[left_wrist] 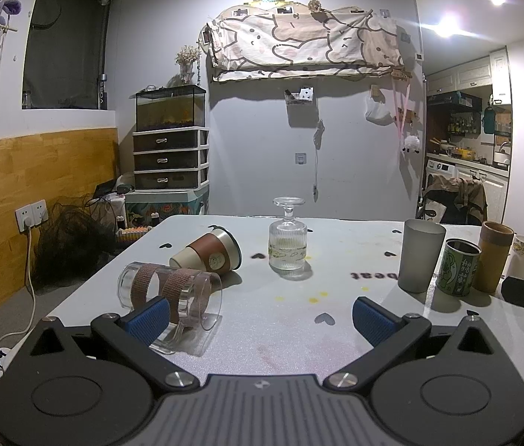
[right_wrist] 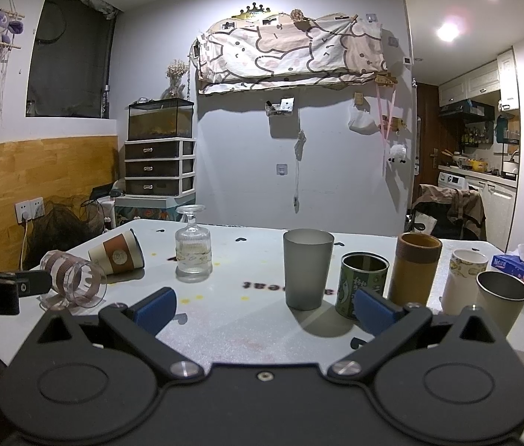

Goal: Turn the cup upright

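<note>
A clear glass cup with brown bands (left_wrist: 172, 295) lies on its side on the white table (left_wrist: 284, 338), mouth toward me; it also shows in the right wrist view (right_wrist: 74, 280). Behind it a brown paper cup (left_wrist: 208, 254) lies on its side, seen too in the right wrist view (right_wrist: 119, 254). A stemmed glass (left_wrist: 287, 239) stands upside down, also in the right wrist view (right_wrist: 193, 247). My left gripper (left_wrist: 260, 319) is open, its left fingertip just in front of the clear cup. My right gripper (right_wrist: 265, 310) is open and empty, in front of a grey cup.
Upright at the right stand a grey frosted cup (right_wrist: 308, 269), a green tin (right_wrist: 362, 284), a tan cylinder (right_wrist: 416, 269), a white printed cup (right_wrist: 464, 282) and a metal cup (right_wrist: 501, 303). A tissue pack (right_wrist: 518, 265) lies at the far right.
</note>
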A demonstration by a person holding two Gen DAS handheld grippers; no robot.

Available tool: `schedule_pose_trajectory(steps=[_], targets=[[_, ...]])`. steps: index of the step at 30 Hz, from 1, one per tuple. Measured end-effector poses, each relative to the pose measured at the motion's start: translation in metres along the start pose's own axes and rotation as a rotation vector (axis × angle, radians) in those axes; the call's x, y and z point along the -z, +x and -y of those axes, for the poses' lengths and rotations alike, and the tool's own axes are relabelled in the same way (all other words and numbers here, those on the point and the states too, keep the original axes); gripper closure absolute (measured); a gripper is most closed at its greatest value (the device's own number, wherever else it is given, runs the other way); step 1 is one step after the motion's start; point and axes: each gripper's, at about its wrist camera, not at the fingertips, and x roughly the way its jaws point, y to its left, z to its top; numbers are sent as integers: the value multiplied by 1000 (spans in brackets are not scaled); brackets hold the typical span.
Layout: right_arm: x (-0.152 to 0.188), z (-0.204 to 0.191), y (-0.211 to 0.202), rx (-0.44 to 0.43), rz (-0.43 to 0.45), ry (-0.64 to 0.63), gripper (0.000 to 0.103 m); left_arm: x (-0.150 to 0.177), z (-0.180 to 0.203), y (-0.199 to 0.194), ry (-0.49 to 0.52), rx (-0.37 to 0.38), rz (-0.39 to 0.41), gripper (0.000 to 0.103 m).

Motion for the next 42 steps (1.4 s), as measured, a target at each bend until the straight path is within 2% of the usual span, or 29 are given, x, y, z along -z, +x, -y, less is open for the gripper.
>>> schedule_pose_trajectory(steps=[26,31,34,38,42], targets=[[4,-1,-2,-2,3,0,0,6,1,1,-25,23,13,0],[5,4,-1,-11,13,1,0,9,-8,6,-52,-23,40,0],[1,3,-19,-15,16,6,0,5,-19,18,-113,-55,-3,0],[7,6,-20,-18,6,20,0,-6,-40,38,-208,-92,-47,0],[15,9,-16,-21,-15,34,0,-24,-61,70,-269,-174,-66,0]])
